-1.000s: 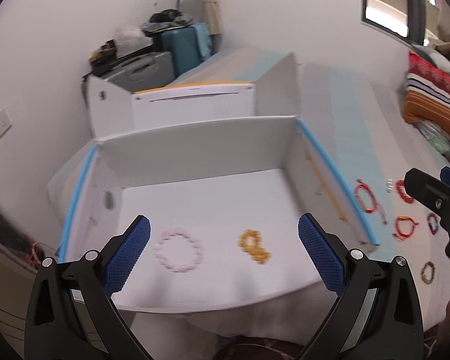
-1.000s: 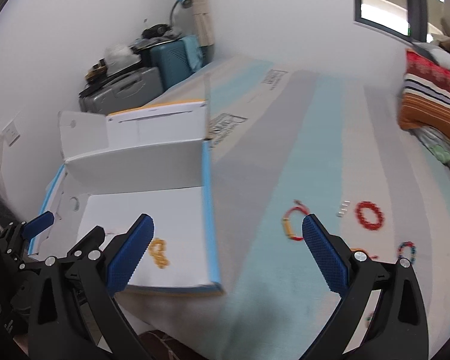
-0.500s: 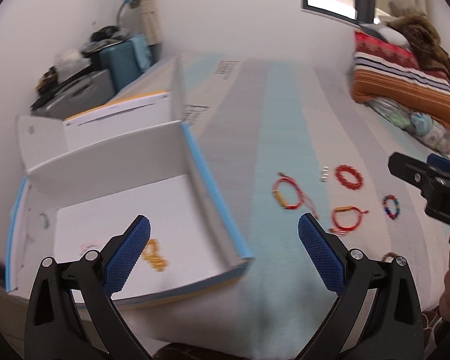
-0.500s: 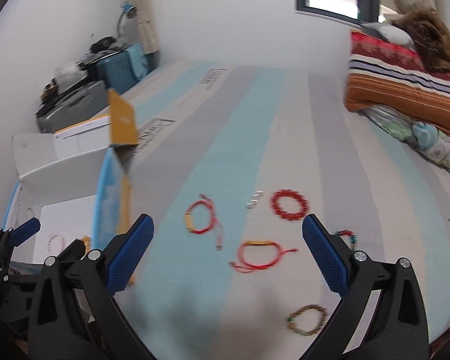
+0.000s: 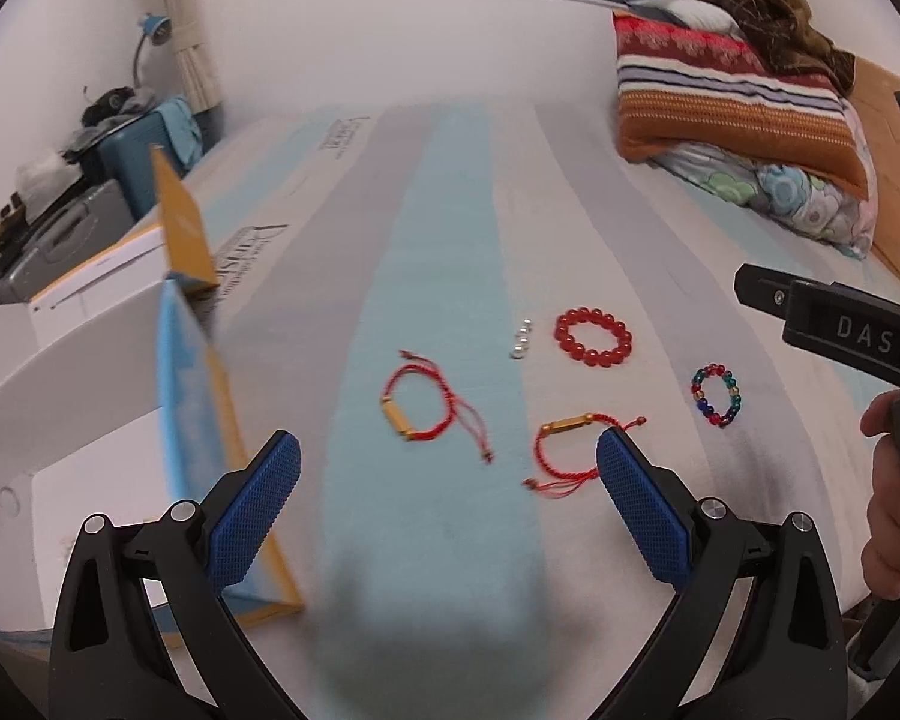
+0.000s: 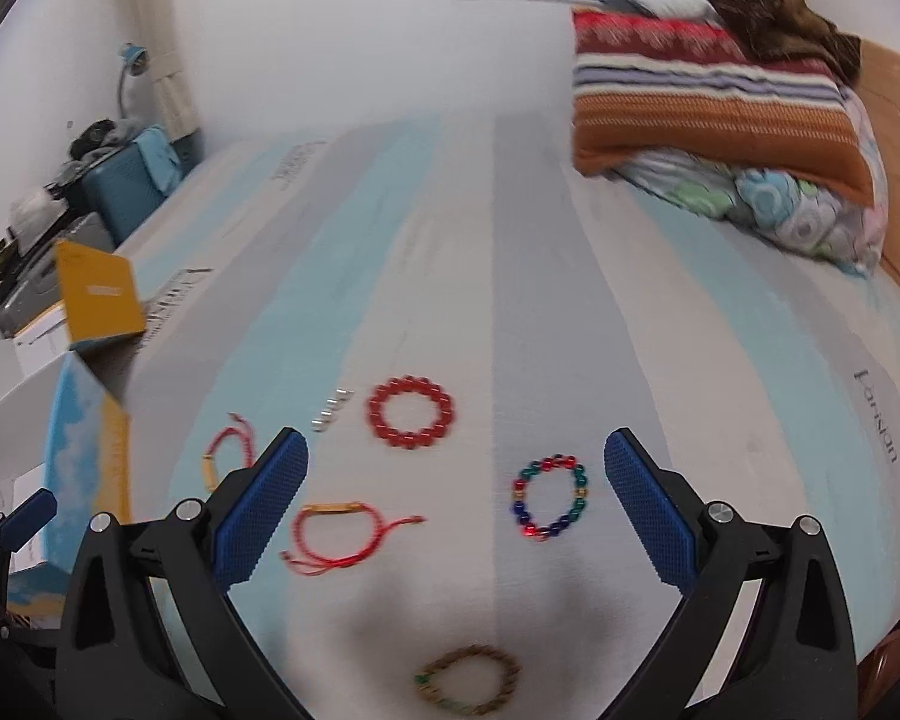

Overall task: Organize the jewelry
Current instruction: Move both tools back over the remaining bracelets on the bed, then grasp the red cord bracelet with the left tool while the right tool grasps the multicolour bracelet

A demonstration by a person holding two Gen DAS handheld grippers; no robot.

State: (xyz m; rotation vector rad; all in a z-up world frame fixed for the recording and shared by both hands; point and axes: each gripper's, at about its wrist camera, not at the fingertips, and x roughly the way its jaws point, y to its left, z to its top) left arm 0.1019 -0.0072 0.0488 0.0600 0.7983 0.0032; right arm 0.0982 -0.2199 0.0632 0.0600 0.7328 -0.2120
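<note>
Bracelets lie spread on the striped mattress (image 6: 510,312); left tongs (image 5: 447,504) and right tongs (image 6: 456,510) both hang apart, gripping nothing.

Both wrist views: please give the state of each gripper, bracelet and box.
Left gripper: open, empty.
Right gripper: open, empty.
White cardboard box: open.
Red round-bead bracelet: flat on mattress.
Multicoloured glass-bead bracelet: flat, untouched.
Brown wooden-bead bracelet: flat, nearest.

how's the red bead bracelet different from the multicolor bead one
The red bead bracelet is a single colour with bigger beads; the multicolor bracelet mixes blue, green, red and gold smaller beads. The red one lies farther away, the multicolor one nearer the right gripper. Both lie flat on the mattress as closed loops.
</note>
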